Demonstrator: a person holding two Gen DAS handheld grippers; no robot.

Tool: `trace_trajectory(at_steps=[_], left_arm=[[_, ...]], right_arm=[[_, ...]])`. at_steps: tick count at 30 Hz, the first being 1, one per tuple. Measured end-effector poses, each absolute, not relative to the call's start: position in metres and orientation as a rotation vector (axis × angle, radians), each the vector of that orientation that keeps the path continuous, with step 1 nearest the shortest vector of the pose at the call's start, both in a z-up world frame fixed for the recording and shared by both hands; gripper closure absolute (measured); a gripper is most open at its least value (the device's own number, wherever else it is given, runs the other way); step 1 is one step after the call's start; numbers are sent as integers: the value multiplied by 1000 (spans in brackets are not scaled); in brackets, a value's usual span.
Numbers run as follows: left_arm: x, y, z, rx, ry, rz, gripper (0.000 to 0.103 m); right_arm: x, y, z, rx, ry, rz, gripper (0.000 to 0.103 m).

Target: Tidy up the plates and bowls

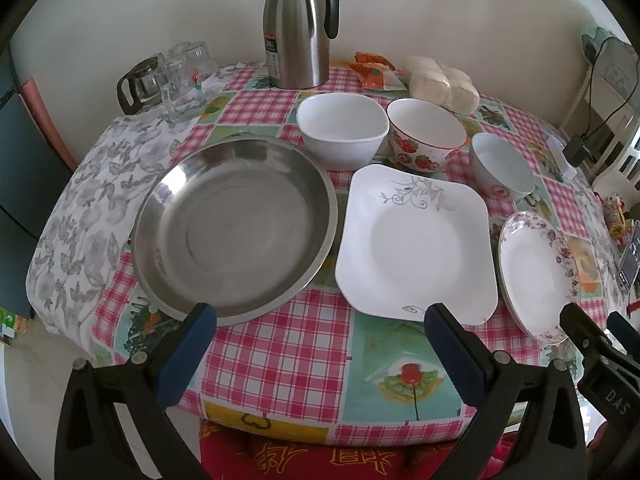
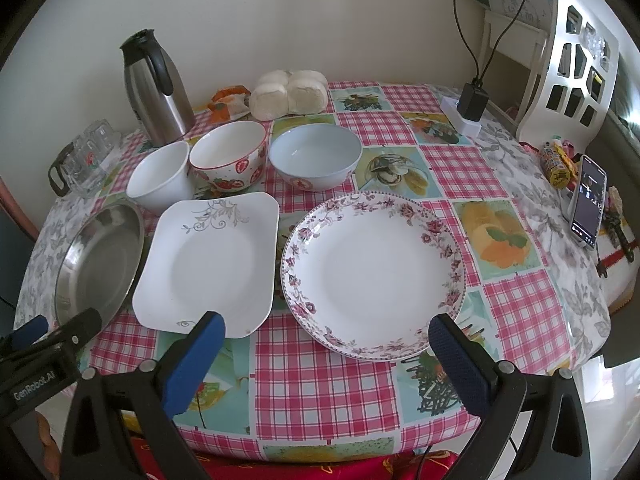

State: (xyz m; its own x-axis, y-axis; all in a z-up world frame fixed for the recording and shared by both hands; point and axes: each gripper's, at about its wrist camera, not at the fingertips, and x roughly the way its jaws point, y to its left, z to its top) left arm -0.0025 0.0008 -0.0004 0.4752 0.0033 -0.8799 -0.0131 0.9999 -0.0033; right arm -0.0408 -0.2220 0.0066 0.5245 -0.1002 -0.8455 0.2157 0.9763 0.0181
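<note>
Steel thermos (image 1: 298,28) and glass cups (image 1: 180,80) stand behind the bowls; both jaws gape wide, empty.

Three empty plates in front — steel pan (image 1: 236,226), square plate (image 1: 416,244), floral plate (image 2: 374,274) — three bowls (image 2: 236,156) behind.

cream wall (image 1: 140,8) behind round table (image 2: 320,392); white chair (image 2: 576,80) beside it.

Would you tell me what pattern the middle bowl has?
Red strawberries on white with a red rim on the middle bowl; clearest in the left wrist view.
</note>
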Motion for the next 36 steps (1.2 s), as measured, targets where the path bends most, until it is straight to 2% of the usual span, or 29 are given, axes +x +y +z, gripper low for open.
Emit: trace_trajectory(at_steps=[36], left_arm=[[-1,1,0,-5,1075,37,0]], right_arm=[[-39,-219,6,114,1002,-183,0]])
